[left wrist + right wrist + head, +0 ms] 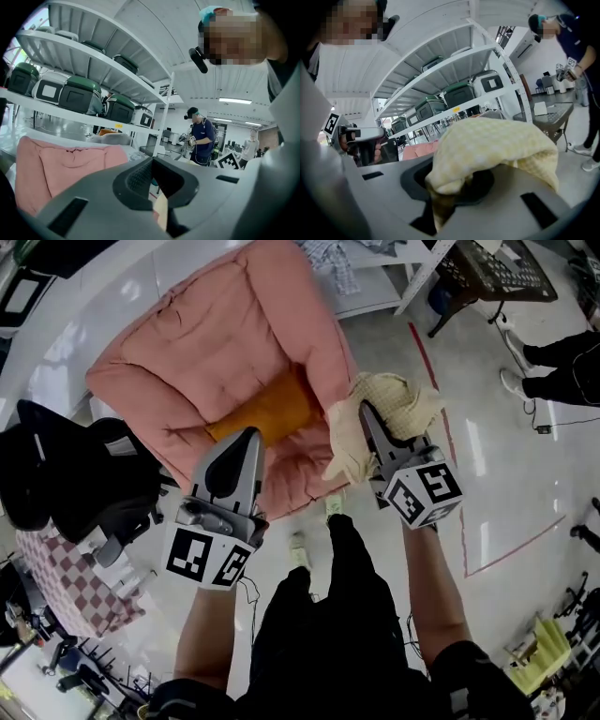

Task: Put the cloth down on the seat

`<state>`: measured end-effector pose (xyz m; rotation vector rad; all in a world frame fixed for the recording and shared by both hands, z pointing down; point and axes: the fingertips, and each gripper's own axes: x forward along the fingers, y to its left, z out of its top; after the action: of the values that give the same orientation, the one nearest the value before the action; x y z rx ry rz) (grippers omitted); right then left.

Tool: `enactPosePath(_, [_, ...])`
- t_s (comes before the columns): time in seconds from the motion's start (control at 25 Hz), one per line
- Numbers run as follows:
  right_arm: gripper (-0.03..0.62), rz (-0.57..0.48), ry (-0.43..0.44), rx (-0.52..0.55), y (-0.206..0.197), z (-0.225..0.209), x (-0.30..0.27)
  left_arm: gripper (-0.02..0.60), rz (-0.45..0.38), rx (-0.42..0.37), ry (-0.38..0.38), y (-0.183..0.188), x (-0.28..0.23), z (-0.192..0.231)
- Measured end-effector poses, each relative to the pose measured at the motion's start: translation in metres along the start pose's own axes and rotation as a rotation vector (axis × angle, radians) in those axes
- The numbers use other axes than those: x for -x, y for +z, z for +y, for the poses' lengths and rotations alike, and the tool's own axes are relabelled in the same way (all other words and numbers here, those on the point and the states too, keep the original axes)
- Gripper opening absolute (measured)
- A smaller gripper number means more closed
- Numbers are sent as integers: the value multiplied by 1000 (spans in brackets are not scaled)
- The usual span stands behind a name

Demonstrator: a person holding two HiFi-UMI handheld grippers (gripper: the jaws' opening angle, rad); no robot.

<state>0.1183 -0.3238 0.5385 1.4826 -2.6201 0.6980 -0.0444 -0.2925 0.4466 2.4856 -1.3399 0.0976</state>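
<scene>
The seat (216, 343) is a pink padded armchair with an orange cushion (267, 413) in its middle; it fills the upper centre of the head view. A pale yellow checked cloth (389, 404) hangs bunched from my right gripper (364, 411), which is shut on it beside the seat's right arm. In the right gripper view the cloth (492, 145) drapes over both jaws and hides their tips. My left gripper (251, 435) hovers at the seat's front edge, jaws together and holding nothing. The pink seat (61, 168) shows low on the left in the left gripper view.
A black office chair (66, 474) and a red-checked cloth (66, 587) stand to the left. White shelving (93, 65) with green-lidded bins rises behind the seat. A red tape line (441, 418) crosses the floor at right. Another person's legs (558, 367) show far right.
</scene>
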Motion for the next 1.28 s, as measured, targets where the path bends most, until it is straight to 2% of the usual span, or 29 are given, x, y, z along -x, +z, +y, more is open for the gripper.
enactPosePath(0.44, [58, 104, 31, -76, -113, -44, -87, 6, 77, 70, 51, -91, -49, 54])
enactPosePath(0.68, [58, 147, 22, -324, -181, -54, -110, 6, 139, 108, 66, -133, -51, 61])
enactPosePath(0.96, [67, 233, 34, -414, -243, -47, -135, 6, 171, 122, 73, -157, -49, 66])
enactPosePath(1.12, [124, 329, 48, -406, -278, -41, -150, 6, 182, 129, 74, -167, -45, 66])
enactPosePath(1.2, [222, 427, 62, -378, -298, -31, -155, 6, 187, 132, 75, -171, -42, 68])
enactPosePath(1.28, [262, 514, 50, -324, -308, -19, -152, 6, 188, 136, 76, -172, -34, 72])
